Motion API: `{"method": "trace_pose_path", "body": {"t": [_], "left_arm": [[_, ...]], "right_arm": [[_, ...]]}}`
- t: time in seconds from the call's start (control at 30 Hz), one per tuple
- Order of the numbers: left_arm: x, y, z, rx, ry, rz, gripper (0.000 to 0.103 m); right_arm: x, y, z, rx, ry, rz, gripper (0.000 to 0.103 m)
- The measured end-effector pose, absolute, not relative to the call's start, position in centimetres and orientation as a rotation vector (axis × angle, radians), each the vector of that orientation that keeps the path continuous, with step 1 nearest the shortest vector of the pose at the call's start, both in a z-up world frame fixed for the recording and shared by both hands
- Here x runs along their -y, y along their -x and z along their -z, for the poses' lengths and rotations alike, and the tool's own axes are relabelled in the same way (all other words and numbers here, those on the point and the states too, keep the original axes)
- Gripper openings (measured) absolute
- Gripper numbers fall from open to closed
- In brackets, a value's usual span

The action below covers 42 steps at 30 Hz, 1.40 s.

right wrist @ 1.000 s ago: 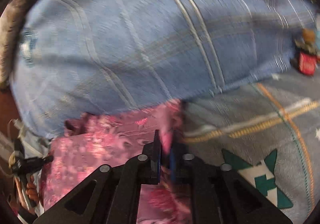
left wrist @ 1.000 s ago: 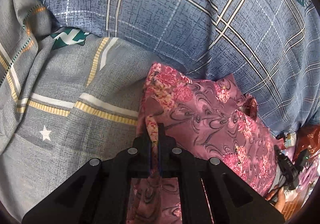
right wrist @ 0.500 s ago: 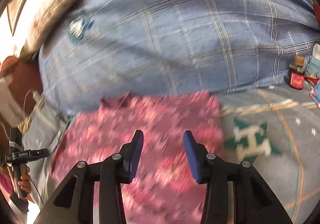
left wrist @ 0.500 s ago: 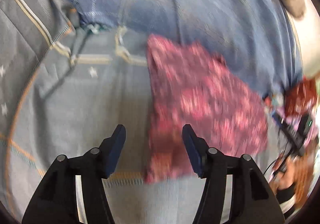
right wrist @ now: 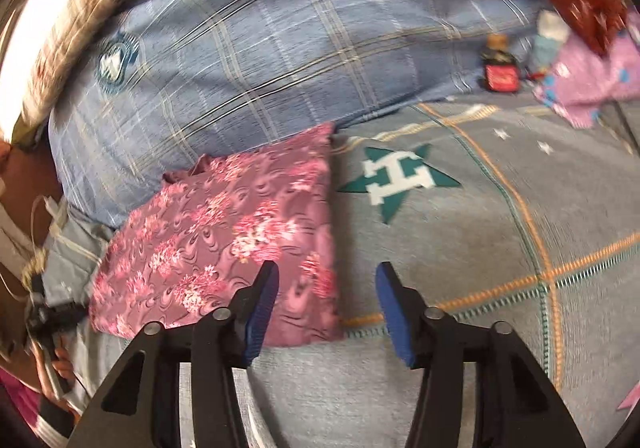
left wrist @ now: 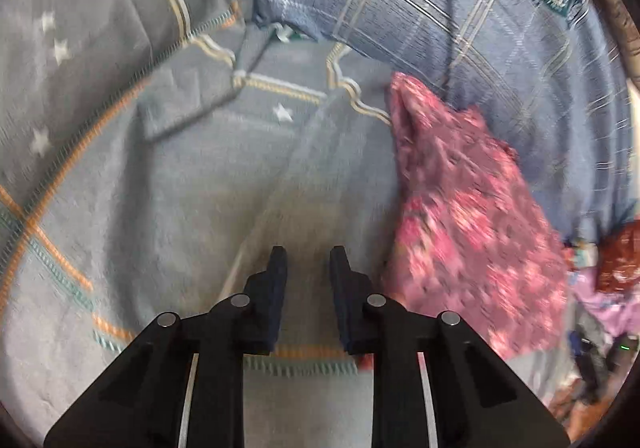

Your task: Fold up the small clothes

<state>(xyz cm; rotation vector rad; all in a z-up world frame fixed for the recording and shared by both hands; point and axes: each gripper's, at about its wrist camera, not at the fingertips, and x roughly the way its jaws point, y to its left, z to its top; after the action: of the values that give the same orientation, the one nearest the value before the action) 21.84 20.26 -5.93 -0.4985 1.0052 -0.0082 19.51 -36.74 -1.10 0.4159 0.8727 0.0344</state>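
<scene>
Nearest in the left wrist view, the left gripper [left wrist: 307, 260] hangs over bare grey bedsheet [left wrist: 168, 208], its jaws narrow and closing with nothing but sheet showing between them. The folded pink floral garment [left wrist: 472, 224] lies just to the right of that gripper, apart from its fingers, stretching from beside the right finger away toward the far right. In the right wrist view, the right gripper [right wrist: 326, 280] is spread fairly wide and opening, with nothing held; the garment [right wrist: 224, 244] lies flat on the sheet to the left, its near right corner showing between the jaws, and the blue pads [right wrist: 262, 304] do not press on it. Right of the garment, a green star emblem [right wrist: 396, 180] is printed on the sheet. Farther off, a blue plaid pillow [right wrist: 280, 48] lies along the garment's far edge, touching it. At the far right lie a small red-labelled bottle [right wrist: 500, 66] and some pink-purple cloth [right wrist: 588, 80].
</scene>
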Motion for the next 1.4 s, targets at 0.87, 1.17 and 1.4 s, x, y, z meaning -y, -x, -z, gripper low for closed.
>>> {"method": "trace_pose_path", "body": {"t": [0.87,1.17,1.4], "left_arm": [[-18.2,-19.4,5.0,-1.010,0.560,0.100,0.016],[-16.8,-27.0,0.5,-0.995,0.435,0.159,0.059],[-15.0,-35.1,3.7,-1.145,0.429,0.157,0.059]], "right_arm": [[37.0,-21.1,3.0,-0.911,-0.474,-0.084,0.011],[38.5,-27.4,-1.0,-0.836,-0.566,-0.121,0.044],[36.1,-36.7,1.9,-0.957,-0.489,-0.058,0.048]]}}
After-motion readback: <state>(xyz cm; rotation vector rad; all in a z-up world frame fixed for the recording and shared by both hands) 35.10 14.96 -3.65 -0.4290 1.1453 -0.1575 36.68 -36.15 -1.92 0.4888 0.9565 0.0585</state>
